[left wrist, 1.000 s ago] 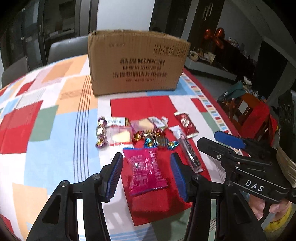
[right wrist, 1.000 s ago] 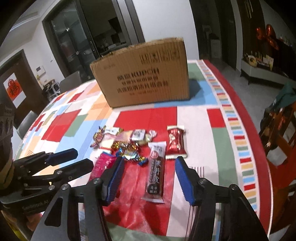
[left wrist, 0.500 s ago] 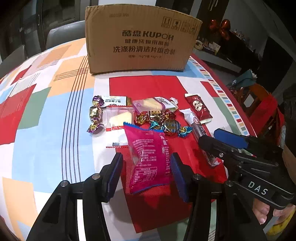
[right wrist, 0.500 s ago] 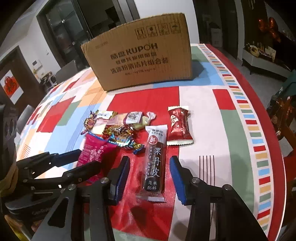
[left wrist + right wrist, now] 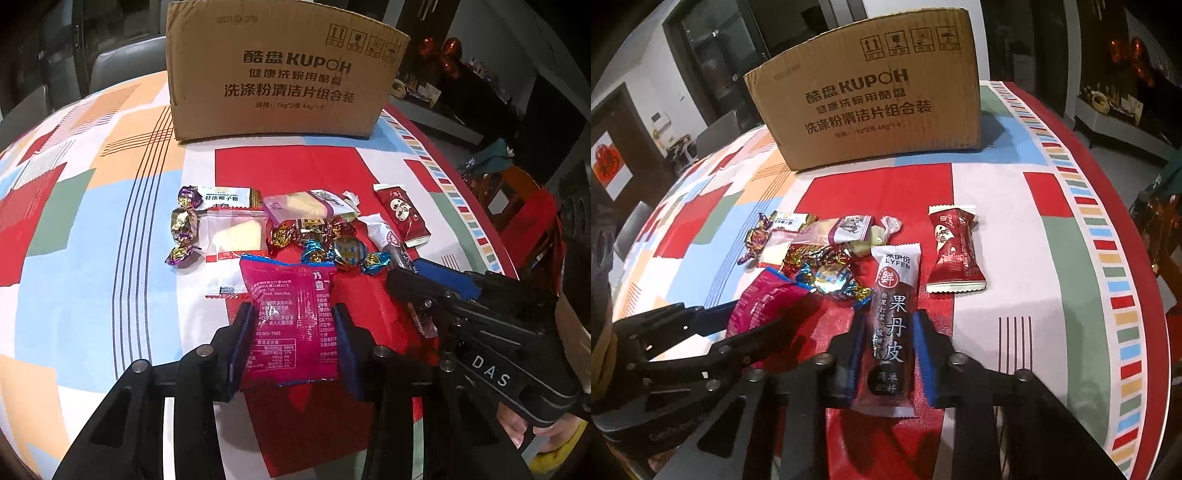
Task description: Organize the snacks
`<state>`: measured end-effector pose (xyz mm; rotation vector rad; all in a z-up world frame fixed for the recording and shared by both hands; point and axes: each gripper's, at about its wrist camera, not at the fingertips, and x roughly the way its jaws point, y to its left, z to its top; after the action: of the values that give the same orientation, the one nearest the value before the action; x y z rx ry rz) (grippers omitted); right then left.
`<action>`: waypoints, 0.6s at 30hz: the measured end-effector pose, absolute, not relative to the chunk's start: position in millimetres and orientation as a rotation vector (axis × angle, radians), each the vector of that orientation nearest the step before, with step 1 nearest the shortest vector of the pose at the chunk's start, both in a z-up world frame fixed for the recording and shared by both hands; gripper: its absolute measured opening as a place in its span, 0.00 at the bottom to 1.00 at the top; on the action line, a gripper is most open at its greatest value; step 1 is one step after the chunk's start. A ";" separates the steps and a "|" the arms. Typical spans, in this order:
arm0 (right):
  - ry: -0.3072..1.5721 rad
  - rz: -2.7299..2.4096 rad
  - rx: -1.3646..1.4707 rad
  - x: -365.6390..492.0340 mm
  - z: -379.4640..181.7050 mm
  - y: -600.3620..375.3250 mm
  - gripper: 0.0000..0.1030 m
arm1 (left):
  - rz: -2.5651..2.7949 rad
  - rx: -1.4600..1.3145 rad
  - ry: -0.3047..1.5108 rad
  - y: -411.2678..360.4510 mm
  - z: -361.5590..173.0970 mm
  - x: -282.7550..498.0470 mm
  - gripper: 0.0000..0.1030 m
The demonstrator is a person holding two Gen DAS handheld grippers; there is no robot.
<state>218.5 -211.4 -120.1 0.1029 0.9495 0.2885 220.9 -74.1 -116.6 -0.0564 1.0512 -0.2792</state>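
Note:
A pile of snacks lies on the patchwork tablecloth before a cardboard box (image 5: 284, 74). My left gripper (image 5: 293, 325) is shut on a magenta snack packet (image 5: 291, 321), its pads pressing both sides. My right gripper (image 5: 892, 332) is shut on a long dark fruit-leather bar (image 5: 892, 317) with a white top. The right gripper also shows in the left wrist view (image 5: 436, 280), and the magenta packet shows in the right wrist view (image 5: 761, 306). A red wrapped snack (image 5: 955, 251) lies to the right of the bar.
Several foil candies (image 5: 332, 243), a yellowish wafer pack (image 5: 310, 206) and a clear packet (image 5: 236, 236) lie between the grippers and the box (image 5: 879, 107). The table's right edge (image 5: 1137, 258) curves away, with a chair (image 5: 122, 62) behind the table.
Both grippers moved forward and down over the snacks and closed: the left on the magenta packet, the right on the dark bar.

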 end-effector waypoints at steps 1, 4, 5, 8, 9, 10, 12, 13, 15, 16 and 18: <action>0.945 0.284 0.094 217.3 -120.0 -210.6 0.22 | -0.279 -0.058 1.051 -74.1 -116.4 220.6 0.40; 0.944 0.279 0.086 216.3 -119.5 -210.6 0.20 | -0.281 -0.066 1.048 -72.8 -114.8 218.9 0.39; 0.942 0.278 0.089 215.0 -118.5 -211.0 0.20 | -0.281 -0.070 1.041 -72.0 -112.7 217.8 0.39; 0.933 0.275 0.090 210.9 -114.3 -212.5 0.19 | -0.281 -0.067 1.017 -72.1 -105.8 214.4 0.38; 0.931 0.275 0.092 209.5 -112.4 -213.0 0.19 | -0.281 -0.065 1.013 -72.5 -103.9 213.8 0.38; 0.929 0.274 0.096 207.5 -110.1 -214.0 0.19 | -0.281 -0.066 1.007 -72.3 -101.7 212.4 0.38; 0.921 0.268 0.103 203.3 -104.6 -216.3 0.19 | -0.285 -0.072 0.997 -71.9 -96.3 209.5 0.38; 0.916 0.266 0.107 200.6 -100.8 -217.7 0.19 | -0.287 -0.078 0.989 -71.5 -92.4 207.5 0.38; 0.901 0.269 0.120 194.3 -91.5 -220.3 0.19 | -0.287 -0.087 0.975 -71.1 -85.2 203.8 0.38; 0.895 0.269 0.123 191.3 -86.3 -221.2 0.19 | -0.286 -0.091 0.968 -70.7 -81.2 202.1 0.38; 0.880 0.276 0.129 185.4 -75.9 -223.1 0.19 | -0.287 -0.095 0.950 -70.4 -71.2 198.5 0.38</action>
<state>185.4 -223.1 -75.9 0.1290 0.8798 0.2759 198.5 -70.4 -71.2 -0.0950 0.9504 -0.2874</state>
